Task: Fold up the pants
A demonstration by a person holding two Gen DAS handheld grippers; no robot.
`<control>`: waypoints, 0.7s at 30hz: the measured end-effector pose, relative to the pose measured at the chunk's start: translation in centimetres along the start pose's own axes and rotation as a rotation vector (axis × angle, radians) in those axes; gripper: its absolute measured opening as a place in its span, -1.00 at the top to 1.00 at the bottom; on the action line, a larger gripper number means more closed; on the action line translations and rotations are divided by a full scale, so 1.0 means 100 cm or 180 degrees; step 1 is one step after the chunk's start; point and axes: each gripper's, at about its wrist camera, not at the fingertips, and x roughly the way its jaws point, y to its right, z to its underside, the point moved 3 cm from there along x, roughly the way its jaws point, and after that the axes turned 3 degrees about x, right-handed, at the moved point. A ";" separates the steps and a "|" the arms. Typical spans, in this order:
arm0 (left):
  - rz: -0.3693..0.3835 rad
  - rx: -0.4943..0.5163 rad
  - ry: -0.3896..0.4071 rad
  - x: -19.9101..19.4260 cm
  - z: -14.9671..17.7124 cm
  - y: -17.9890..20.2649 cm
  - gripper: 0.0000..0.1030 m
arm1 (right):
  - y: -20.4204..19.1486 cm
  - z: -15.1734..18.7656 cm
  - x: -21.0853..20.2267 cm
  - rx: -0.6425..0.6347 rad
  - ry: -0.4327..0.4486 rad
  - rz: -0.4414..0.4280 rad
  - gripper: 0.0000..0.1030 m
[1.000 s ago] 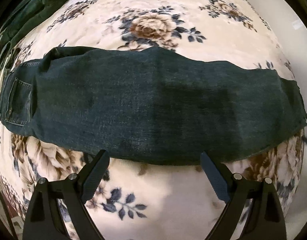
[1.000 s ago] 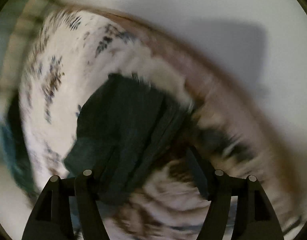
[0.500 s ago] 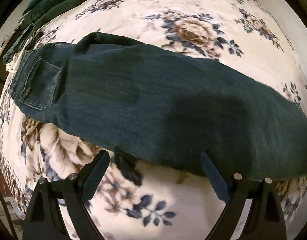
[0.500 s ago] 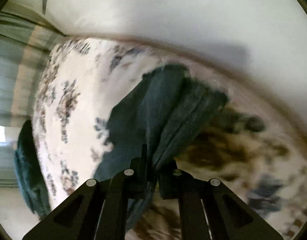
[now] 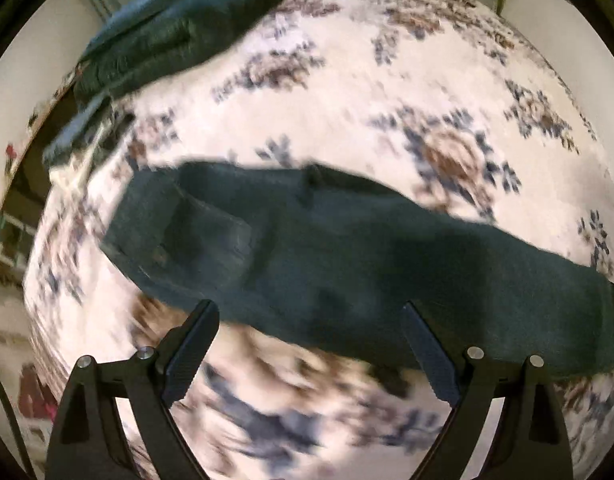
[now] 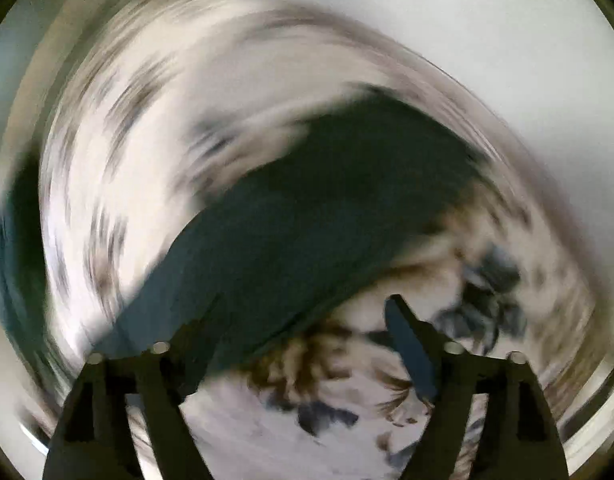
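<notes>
Pants (image 5: 347, 256): dark blue-green denim, laid flat as one long narrow band on the floral bedspread (image 5: 387, 88). A back pocket (image 5: 211, 236) marks the waist end. Left wrist view: long axis runs from waist at 9 o'clock to leg end at 4 o'clock, where it leaves the view. Right wrist view, heavily blurred: the band (image 6: 307, 208) runs from 7 o'clock up to 1 o'clock; the far end cannot be made out.

Left gripper (image 5: 309, 356): jaws wide, nothing between them, tips over the near edge of the denim.

Right gripper (image 6: 295, 344): jaws opening, spread wide, no cloth clamped.

A second pile of dark clothing (image 5: 179, 32) lies at 11 o'clock, well apart.
</notes>
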 end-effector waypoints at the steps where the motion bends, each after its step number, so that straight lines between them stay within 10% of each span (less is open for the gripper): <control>1: 0.0047 -0.0014 0.0019 -0.001 -0.007 -0.015 -0.81 | -0.036 0.009 0.002 -0.0327 -0.0046 -0.0060 -0.70; 10: -0.0126 -0.0446 -0.0241 0.072 -0.077 -0.189 -0.81 | -0.324 0.060 0.129 -0.2019 -0.0845 -0.0276 -0.42; 17: 0.0465 -0.0657 -0.0855 0.166 -0.090 -0.228 -0.80 | -0.405 0.078 0.211 -0.2373 -0.1390 0.0060 -0.38; 21: 0.0883 -0.0645 -0.1010 0.188 -0.089 -0.213 -0.80 | -0.406 0.090 0.214 -0.2490 -0.1195 0.0280 0.82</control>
